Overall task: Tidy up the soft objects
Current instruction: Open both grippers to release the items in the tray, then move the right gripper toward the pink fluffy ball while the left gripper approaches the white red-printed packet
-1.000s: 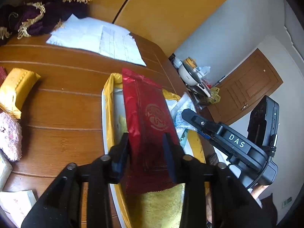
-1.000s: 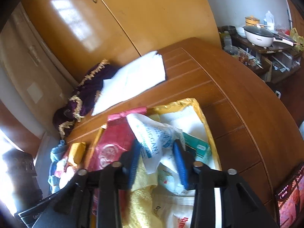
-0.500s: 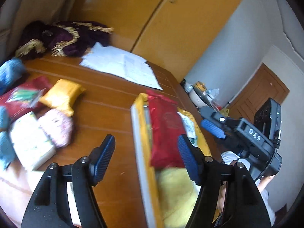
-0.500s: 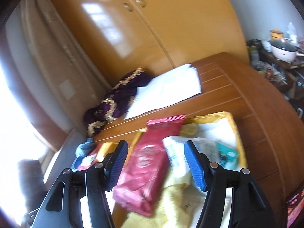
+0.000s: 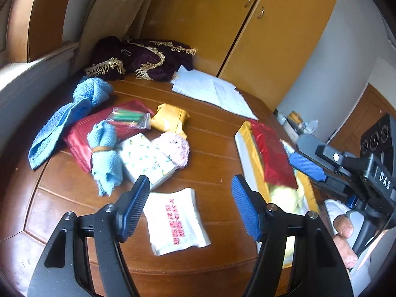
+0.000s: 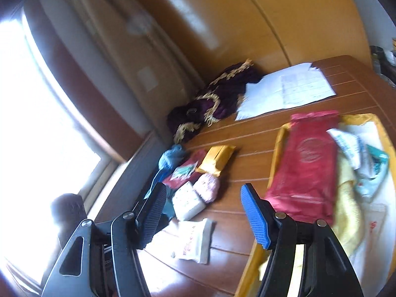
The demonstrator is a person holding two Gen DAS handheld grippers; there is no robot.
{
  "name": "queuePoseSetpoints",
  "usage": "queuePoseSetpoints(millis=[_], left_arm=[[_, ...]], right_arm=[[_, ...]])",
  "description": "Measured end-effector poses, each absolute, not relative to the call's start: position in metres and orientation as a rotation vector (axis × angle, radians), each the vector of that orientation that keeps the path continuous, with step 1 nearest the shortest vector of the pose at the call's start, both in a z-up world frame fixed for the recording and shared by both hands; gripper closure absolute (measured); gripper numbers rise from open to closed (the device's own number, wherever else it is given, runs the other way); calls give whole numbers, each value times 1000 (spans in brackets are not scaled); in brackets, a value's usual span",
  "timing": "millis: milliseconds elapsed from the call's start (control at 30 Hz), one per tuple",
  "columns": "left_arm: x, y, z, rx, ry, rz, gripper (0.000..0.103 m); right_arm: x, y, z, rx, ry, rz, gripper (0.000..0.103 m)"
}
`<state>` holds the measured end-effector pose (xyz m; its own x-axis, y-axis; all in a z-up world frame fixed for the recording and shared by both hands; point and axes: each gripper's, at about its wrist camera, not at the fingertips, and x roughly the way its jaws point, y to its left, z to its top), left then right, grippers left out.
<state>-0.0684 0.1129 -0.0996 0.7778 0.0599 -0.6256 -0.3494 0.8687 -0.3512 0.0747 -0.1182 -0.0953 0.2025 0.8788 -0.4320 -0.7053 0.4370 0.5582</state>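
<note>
The left hand-held gripper (image 5: 190, 204) hangs with its blue pads spread wide and empty, above a white soft packet with red lettering (image 5: 176, 221) lying on the brown wooden bench (image 5: 212, 133). The right hand-held gripper (image 6: 201, 214) is likewise spread apart, holding nothing. At the right, a yellow-rimmed tray (image 6: 277, 143) holds a glossy red foil pouch (image 6: 307, 165) atop a yellow cloth (image 6: 346, 198). At the far left lie a loose blue towel (image 5: 64, 121), a rolled pale-blue cloth tied with a band (image 5: 105, 152) and a pink knitted pad (image 5: 174, 147).
</note>
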Motion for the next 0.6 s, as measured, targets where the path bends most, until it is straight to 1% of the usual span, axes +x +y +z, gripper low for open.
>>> queuePoseSetpoints(millis=[300,533,600], left_arm=[[-73,103,-120,-386,763,235,35],[-55,96,-144,-397,883,207,35],[-52,89,-148,-367,882,239,35]], right_arm=[[58,-73,-114,165,888,1153,37],[57,-66,-119,149,908,1150,37],[57,-68,-119,153,905,1144,37]])
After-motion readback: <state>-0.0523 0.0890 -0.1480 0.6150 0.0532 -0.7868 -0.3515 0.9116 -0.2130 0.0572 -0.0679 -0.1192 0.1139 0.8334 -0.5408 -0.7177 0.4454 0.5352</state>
